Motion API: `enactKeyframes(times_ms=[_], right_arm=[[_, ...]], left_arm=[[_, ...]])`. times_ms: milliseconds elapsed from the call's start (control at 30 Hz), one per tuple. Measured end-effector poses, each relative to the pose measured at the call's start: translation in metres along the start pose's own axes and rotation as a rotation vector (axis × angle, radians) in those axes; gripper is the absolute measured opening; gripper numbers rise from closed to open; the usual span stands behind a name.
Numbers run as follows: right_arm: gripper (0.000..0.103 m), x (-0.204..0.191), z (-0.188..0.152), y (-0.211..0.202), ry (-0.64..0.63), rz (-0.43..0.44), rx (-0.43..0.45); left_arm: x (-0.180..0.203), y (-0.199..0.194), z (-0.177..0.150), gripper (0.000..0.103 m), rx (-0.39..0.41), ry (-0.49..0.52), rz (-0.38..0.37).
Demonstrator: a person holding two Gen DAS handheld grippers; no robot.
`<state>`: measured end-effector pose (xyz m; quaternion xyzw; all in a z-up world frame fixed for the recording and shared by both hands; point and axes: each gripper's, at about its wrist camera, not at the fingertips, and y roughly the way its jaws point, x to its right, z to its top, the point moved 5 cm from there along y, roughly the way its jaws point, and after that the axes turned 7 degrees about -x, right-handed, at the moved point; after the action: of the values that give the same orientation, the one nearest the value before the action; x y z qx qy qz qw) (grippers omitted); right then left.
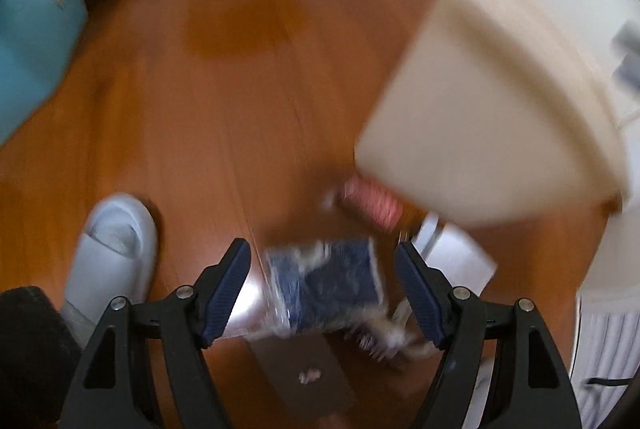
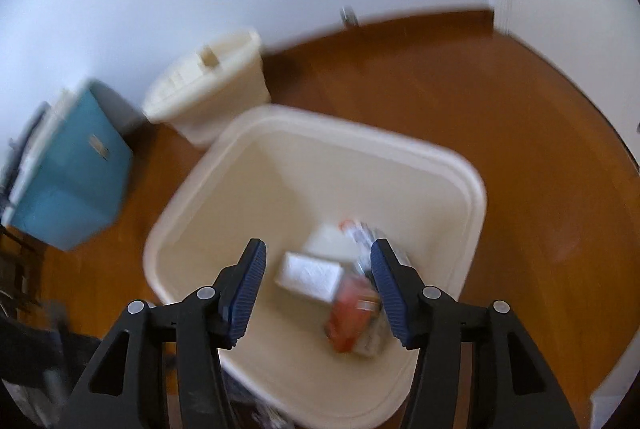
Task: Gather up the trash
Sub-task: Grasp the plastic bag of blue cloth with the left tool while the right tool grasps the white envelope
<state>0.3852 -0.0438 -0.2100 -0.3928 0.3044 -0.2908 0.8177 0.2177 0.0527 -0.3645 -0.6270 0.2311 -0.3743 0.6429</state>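
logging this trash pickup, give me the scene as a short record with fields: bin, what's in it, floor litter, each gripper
bin: cream bin, open top
in bin: white box, red wrapper
floor litter: blue wrapper, pink striped piece
left gripper: open, above blue wrapper
right gripper: open, over bin, holding nothing
floor: brown wood

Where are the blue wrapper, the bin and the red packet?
blue wrapper [image 1: 324, 285]: left wrist view, middle of its dark blue face, on the floor.
bin [image 2: 248, 149]: right wrist view, far left rim.
red packet [image 2: 350, 313]: right wrist view, its red face, inside the bin.
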Motion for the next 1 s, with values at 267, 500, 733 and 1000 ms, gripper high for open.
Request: enactKeyframes(times_ms=[267,500,733,1000], right_arm=[[0.078,0.059,-0.087,-0.069,0.234,0.006,0.234],[0.078,0.097,-0.191,-0.025,0.384,-0.053,0.084],[0.078,0.1,-0.232,0.029,0.378,0.008,-0.023],[0.079,0.068,-0.226,0.082,0.091,0.005,-0.104]], left_arm=[[-0.058,0.099,-0.029,0.074,-0.269,-0.372,-0.156],[-0.067,0.138,-0.022,0.074,-0.35,-0.552,-0.277],[-0.065,0.152,-0.029,0.035,-0.384,-0.579,-0.33],[-0.059,0.119,-0.014,0.012,-0.294,-0.488,-0.348]])
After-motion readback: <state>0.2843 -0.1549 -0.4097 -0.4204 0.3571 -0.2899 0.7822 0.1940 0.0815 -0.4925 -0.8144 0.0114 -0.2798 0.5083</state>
